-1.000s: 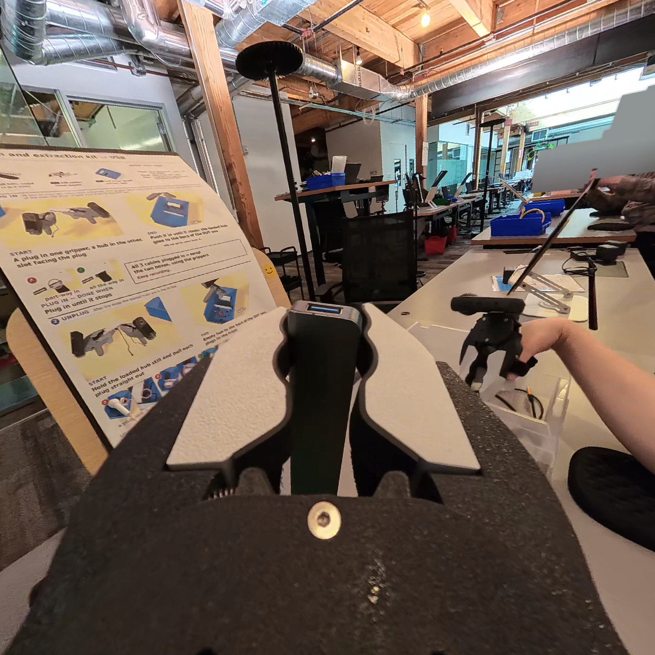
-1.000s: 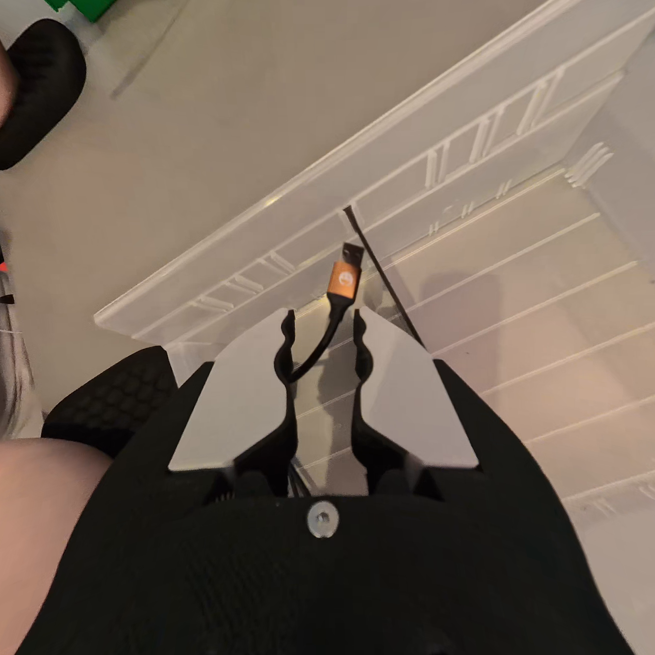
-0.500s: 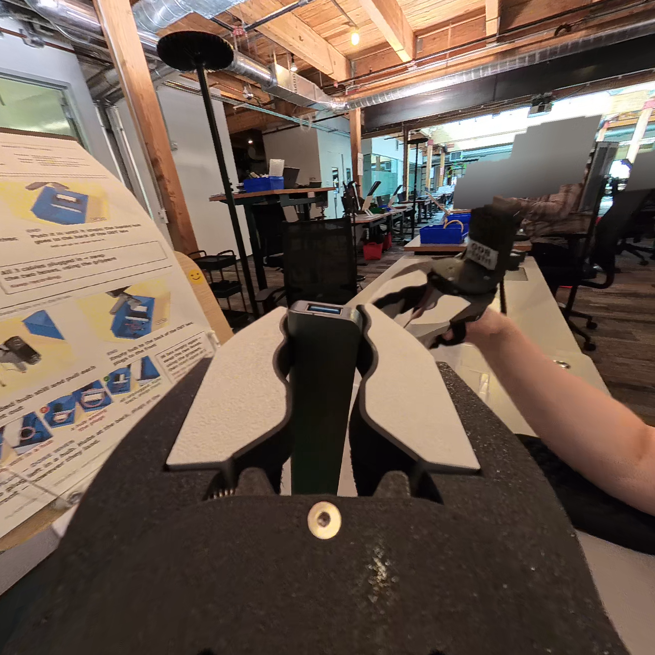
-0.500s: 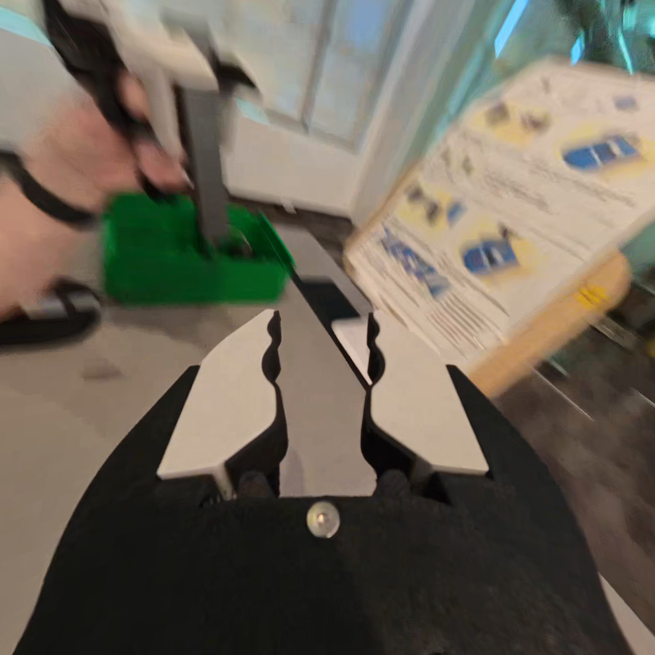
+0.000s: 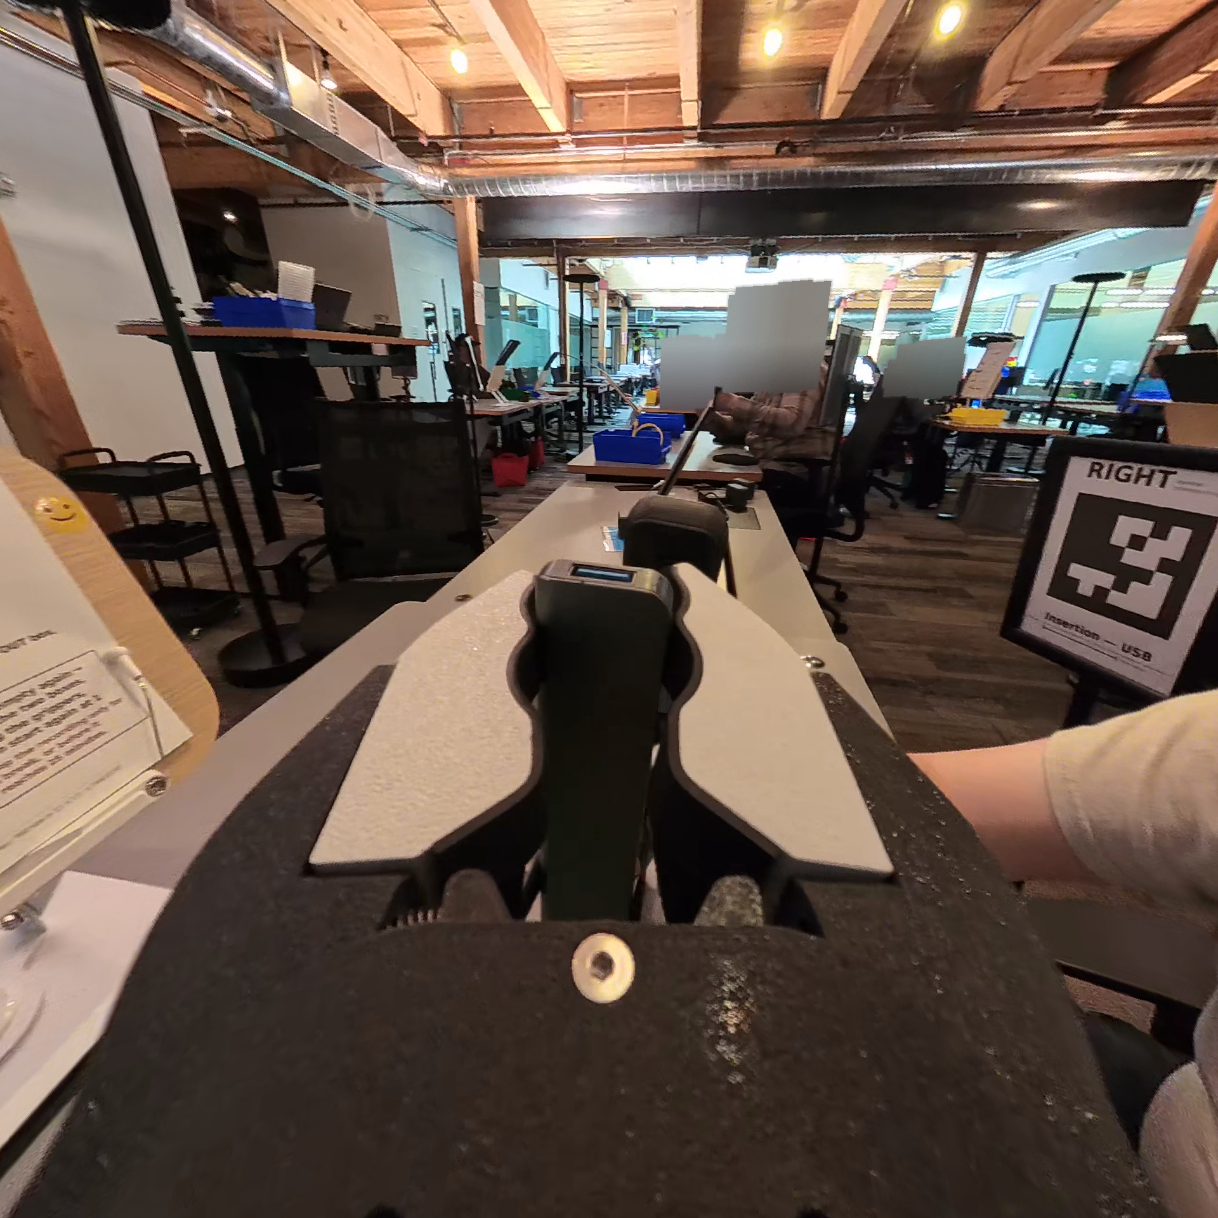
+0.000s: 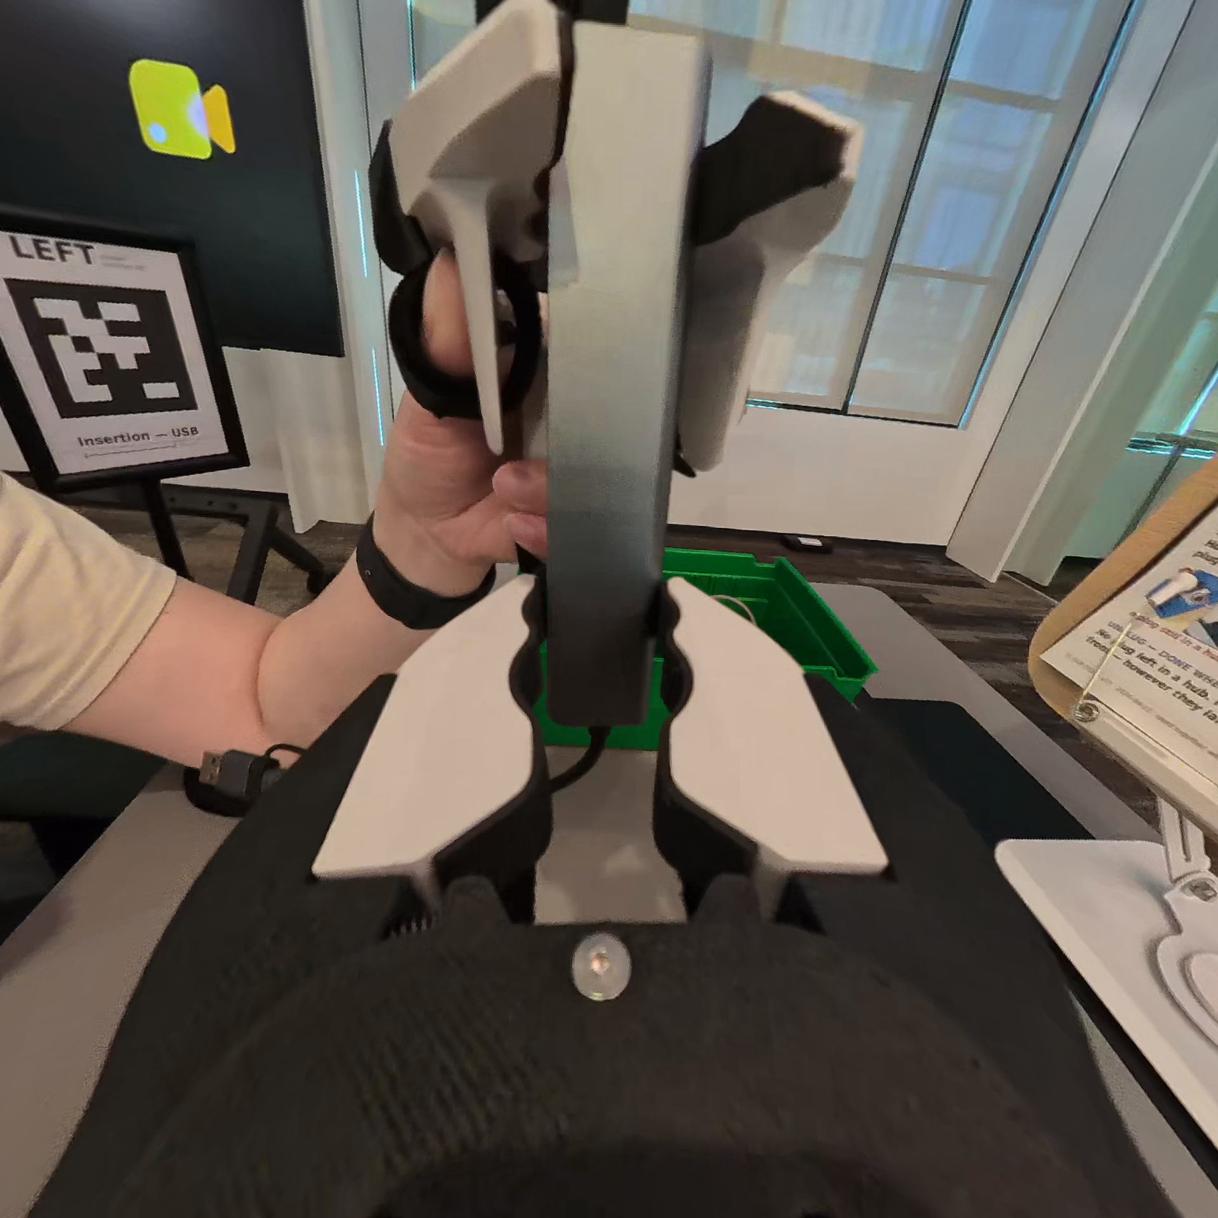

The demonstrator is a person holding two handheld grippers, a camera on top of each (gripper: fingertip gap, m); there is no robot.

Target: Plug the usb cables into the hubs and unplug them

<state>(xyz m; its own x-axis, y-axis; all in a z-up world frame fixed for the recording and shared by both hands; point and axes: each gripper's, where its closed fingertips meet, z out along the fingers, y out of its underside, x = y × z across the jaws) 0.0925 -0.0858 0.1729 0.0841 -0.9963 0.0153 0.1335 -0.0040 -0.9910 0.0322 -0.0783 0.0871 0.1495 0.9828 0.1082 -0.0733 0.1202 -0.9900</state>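
My left gripper (image 5: 603,586) is shut on a dark grey USB hub (image 5: 593,725), whose blue port faces forward at the fingertips. A black part of the right tool (image 5: 675,534) shows just beyond the hub's tip. In the right wrist view the hub (image 6: 613,395) runs from the left gripper's white fingers (image 6: 474,132) down into my right gripper (image 6: 600,586). The right jaws sit against both sides of the hub's lower end. A black cable with a USB plug (image 6: 224,768) hangs out below the hub to the left.
A green bin (image 6: 778,626) stands on the grey table (image 5: 593,521) behind the hub. An instruction board (image 6: 1133,659) leans at the right and also shows in the left wrist view (image 5: 66,692). Framed marker signs (image 6: 112,356) (image 5: 1120,567) stand on either side. My hands' fingertips stand some 10 cm from each other.
My right gripper left the orange-plug cable in the clear bin, swung up to face the left gripper and closed on the hub's end. My left gripper turned right with the hub.
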